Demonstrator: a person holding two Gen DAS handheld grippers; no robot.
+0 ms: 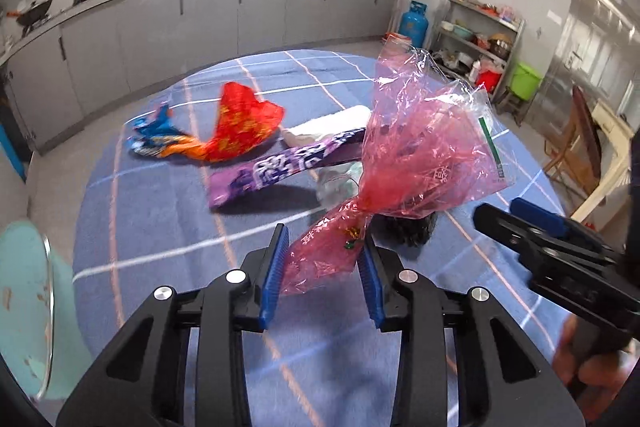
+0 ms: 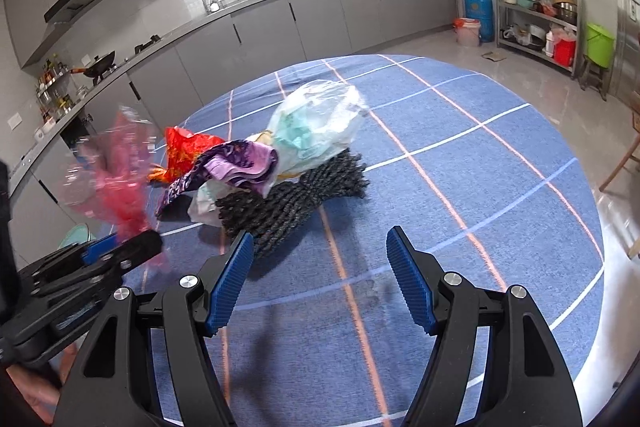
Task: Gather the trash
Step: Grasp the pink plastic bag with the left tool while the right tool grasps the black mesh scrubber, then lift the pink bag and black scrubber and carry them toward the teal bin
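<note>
Round surface (image 2: 500, 187), covered in blue cloth with a white and orange grid, stands in a kitchen with grey cabinets along the wall.

Trash pile near the centre of the surface: a dark knitted cloth (image 2: 304, 195) at the bottom, a clear plastic bag (image 2: 320, 127) with pale green contents resting on it, a purple wrapper (image 1: 280, 171) leaning against both, and a red wrapper (image 1: 244, 127) beside it with a blue wrapper (image 1: 154, 133) at its far end.

Pink cellophane bag (image 1: 416, 155): lifted off the surface, its gathered neck clamped between the blue pads of the left hand-held gripper (image 1: 324, 259); the crumpled body fans out above the pile.

Right hand-held gripper (image 2: 320, 287): jaws well apart, nothing between them, hovering over bare cloth just short of the knitted cloth.
</note>
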